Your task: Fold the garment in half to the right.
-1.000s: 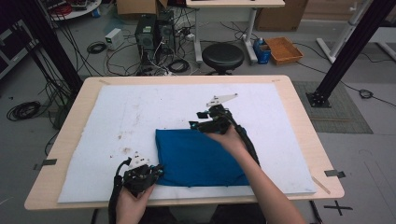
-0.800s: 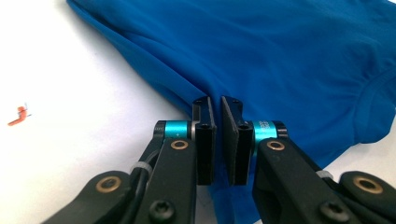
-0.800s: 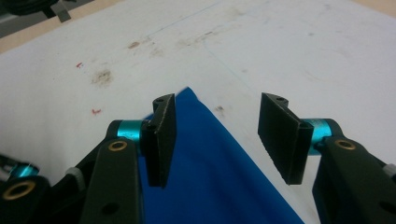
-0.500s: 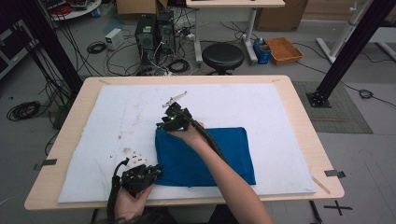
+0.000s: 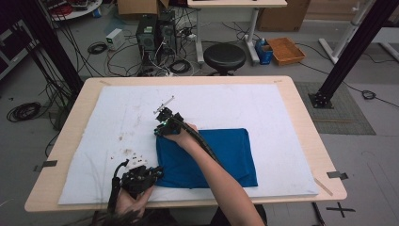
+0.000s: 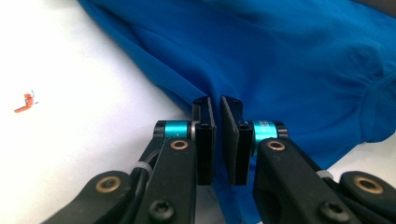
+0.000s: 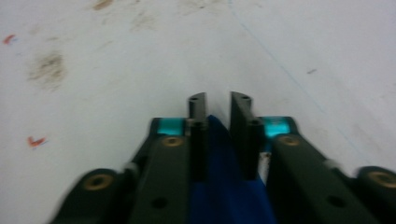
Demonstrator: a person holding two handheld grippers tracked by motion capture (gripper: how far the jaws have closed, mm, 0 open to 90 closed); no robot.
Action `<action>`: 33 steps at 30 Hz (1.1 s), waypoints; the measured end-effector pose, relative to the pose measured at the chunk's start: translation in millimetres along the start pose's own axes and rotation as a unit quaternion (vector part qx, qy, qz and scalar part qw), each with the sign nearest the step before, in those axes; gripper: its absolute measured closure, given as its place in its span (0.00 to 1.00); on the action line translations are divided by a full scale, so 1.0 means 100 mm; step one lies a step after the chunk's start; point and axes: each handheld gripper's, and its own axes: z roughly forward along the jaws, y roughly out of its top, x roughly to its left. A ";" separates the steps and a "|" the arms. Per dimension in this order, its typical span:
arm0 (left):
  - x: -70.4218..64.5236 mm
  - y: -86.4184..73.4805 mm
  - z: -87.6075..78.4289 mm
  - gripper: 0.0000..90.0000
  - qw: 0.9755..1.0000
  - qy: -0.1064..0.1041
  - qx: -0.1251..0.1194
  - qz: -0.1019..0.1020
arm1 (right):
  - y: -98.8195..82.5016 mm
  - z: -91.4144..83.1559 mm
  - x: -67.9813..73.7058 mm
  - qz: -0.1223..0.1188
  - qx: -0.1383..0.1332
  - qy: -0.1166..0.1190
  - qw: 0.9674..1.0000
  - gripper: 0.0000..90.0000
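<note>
blue cloth | left gripper jaws pinch near corner | right gripper jaws just closing on far corner

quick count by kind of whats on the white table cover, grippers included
blue cloth: 1
grippers: 2, the left gripper at the cloth's near corner and the right gripper at its far left corner
total: 3
</note>
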 end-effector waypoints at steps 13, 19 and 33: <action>-0.13 0.13 -0.13 0.94 0.999 -0.014 -0.032 0.014 | 0.05 -0.43 0.02 -0.018 -0.057 0.011 0.998 0.97; -0.38 0.28 -0.17 0.94 0.997 -0.025 -0.053 0.057 | -0.06 -0.87 -0.10 -0.029 -0.086 0.007 0.996 0.97; -0.93 0.59 0.16 0.94 0.989 -0.096 -0.052 0.096 | -0.67 -1.74 -0.49 -0.010 -0.115 -0.016 0.993 0.96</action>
